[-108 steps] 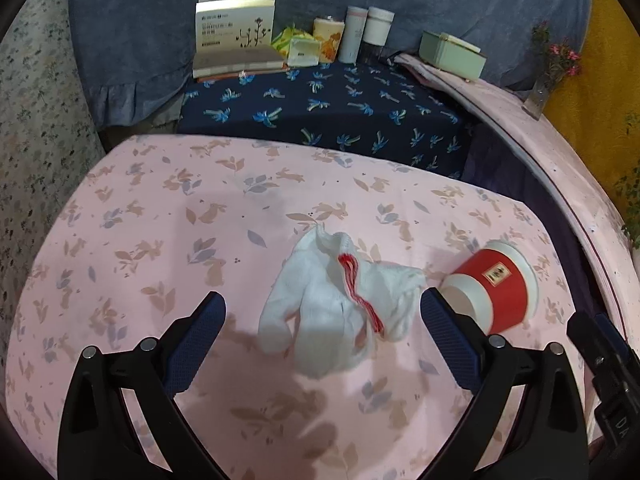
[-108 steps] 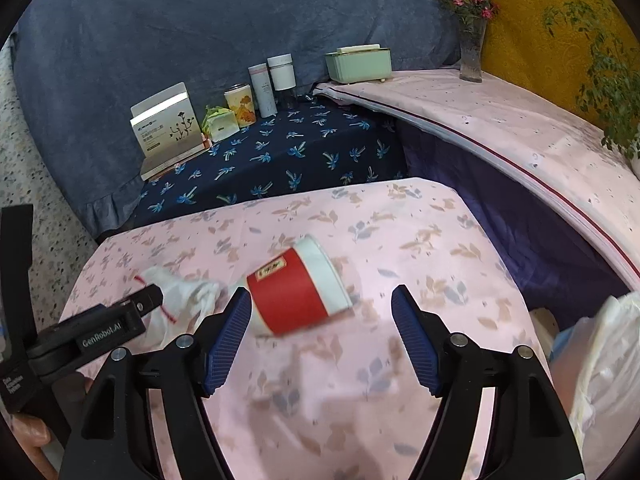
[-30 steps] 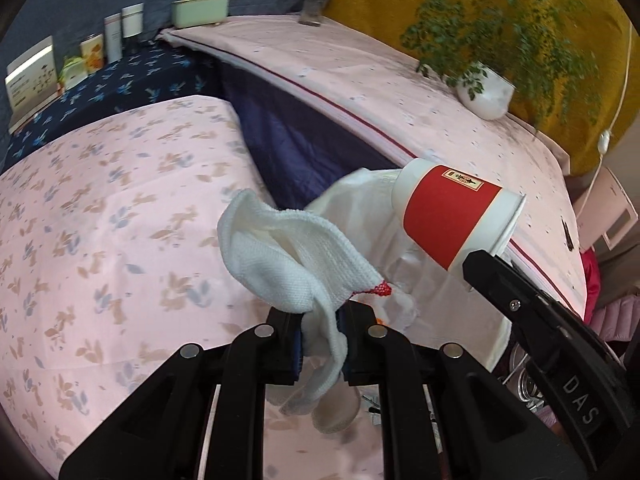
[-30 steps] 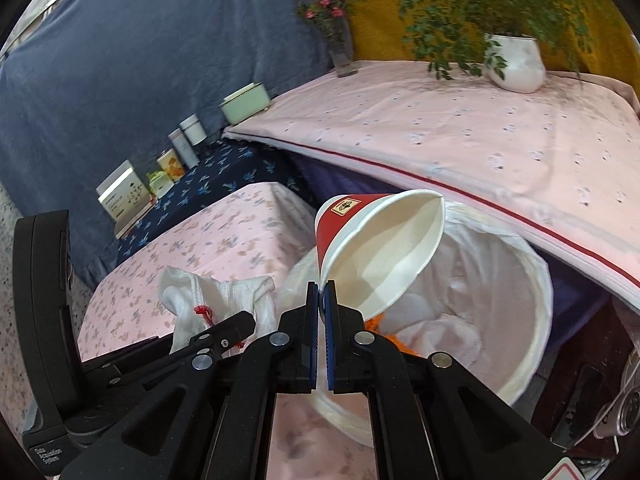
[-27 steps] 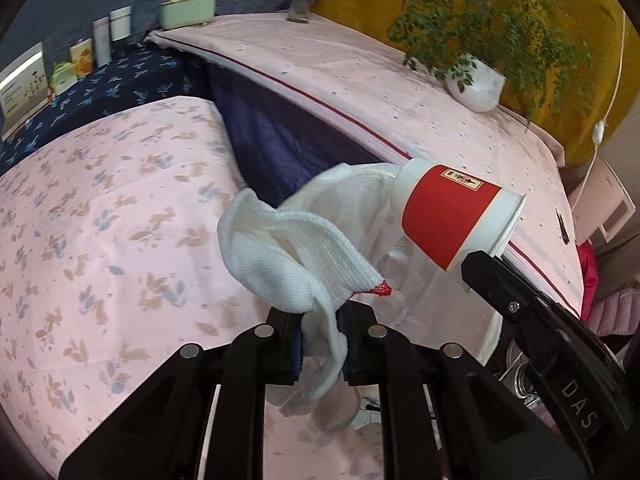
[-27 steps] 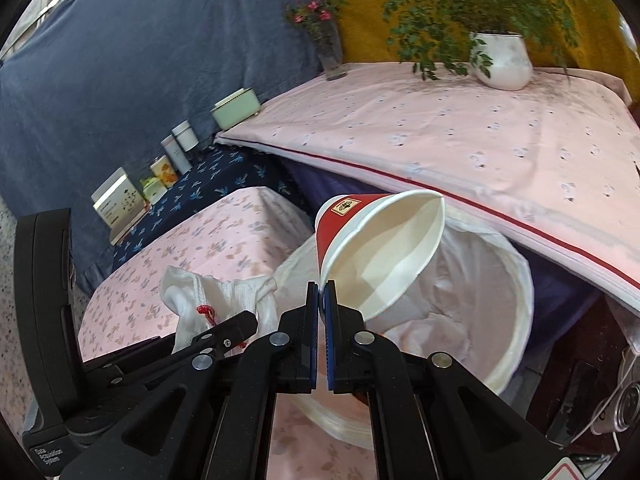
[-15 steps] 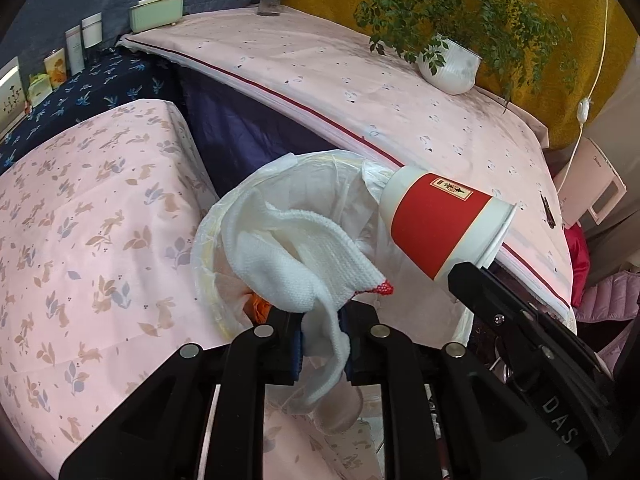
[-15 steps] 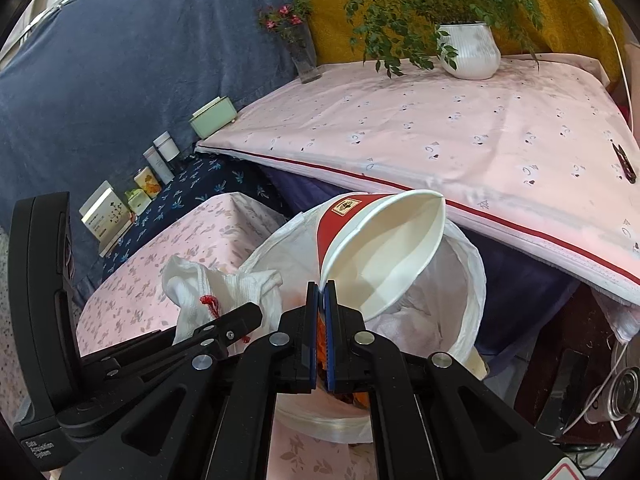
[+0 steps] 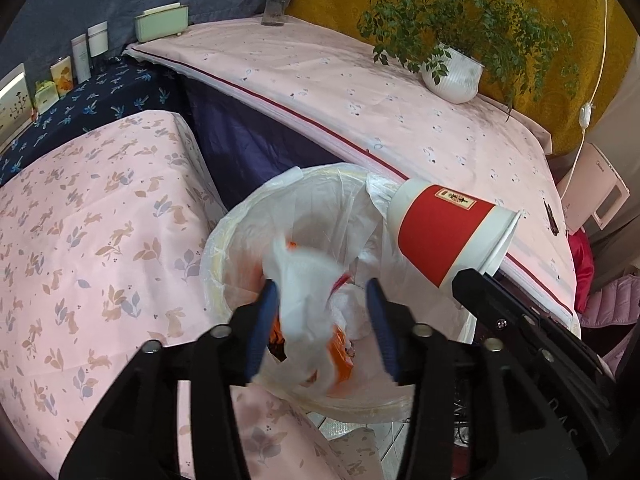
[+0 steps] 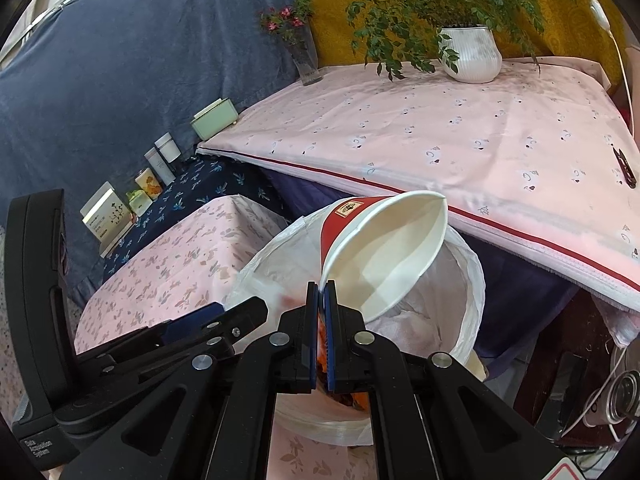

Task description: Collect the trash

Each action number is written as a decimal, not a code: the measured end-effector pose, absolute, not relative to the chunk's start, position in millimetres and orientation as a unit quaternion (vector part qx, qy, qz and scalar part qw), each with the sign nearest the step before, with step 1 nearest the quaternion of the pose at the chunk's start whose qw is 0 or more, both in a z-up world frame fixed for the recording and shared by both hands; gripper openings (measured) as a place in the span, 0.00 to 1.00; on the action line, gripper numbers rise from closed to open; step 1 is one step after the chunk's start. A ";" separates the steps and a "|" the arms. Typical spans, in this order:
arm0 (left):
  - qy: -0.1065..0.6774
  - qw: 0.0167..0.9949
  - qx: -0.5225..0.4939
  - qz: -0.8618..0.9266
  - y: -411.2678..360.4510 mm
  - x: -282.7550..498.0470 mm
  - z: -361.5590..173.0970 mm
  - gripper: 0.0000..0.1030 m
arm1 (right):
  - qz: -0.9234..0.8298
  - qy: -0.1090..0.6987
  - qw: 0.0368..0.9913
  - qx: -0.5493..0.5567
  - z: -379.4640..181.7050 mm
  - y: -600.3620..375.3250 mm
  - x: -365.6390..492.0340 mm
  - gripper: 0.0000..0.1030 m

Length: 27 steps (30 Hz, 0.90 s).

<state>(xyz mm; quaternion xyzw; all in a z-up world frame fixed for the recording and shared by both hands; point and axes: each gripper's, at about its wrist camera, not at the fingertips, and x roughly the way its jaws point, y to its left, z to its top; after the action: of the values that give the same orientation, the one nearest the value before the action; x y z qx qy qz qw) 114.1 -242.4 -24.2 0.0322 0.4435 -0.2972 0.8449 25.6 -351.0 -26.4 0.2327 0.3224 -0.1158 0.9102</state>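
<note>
A white bin (image 9: 224, 248) lined with a plastic bag stands between the two pink-covered tables; it also shows in the right wrist view (image 10: 468, 320). My left gripper (image 9: 322, 292) is open above it, and the white cloth (image 9: 304, 300) with red stitching is loose between the fingers, blurred, over the bin's mouth. My right gripper (image 10: 321, 286) is shut on the rim of a red and white paper cup (image 10: 384, 252), held tilted over the bin; the cup also shows in the left wrist view (image 9: 444, 236).
Orange wrappers (image 9: 340, 344) lie inside the bin. A low pink floral table (image 9: 80, 220) is on the left, a higher pink table (image 9: 400, 112) with a potted plant (image 9: 452, 76) behind. Boxes and bottles (image 10: 156, 168) stand on navy cloth.
My left gripper has opened and let go of the white cloth, which is dropping into the bin. Both grippers have moved closer over the bin. The right still holds the cup.
</note>
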 end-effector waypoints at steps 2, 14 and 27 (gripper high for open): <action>0.442 0.845 0.027 -0.299 -239.4 115.4 -22.2 0.48 | -0.115 0.323 0.911 0.231 -25.7 -350.6 26.0 0.04; 0.441 0.855 0.003 -0.271 -213.9 127.9 -20.2 0.58 | -0.111 0.328 0.911 0.222 -25.2 -342.2 30.1 0.07; 0.438 0.865 -0.002 -0.245 -185.4 127.1 -25.0 0.62 | -0.112 0.330 0.917 0.196 -18.9 -324.4 30.4 0.25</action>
<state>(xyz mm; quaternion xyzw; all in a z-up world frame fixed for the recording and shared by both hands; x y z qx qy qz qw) 127.1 -185.4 -25.0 -0.0015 0.4378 -0.2452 0.8650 30.4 -324.4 -18.9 0.1956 0.3301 -0.1122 0.9166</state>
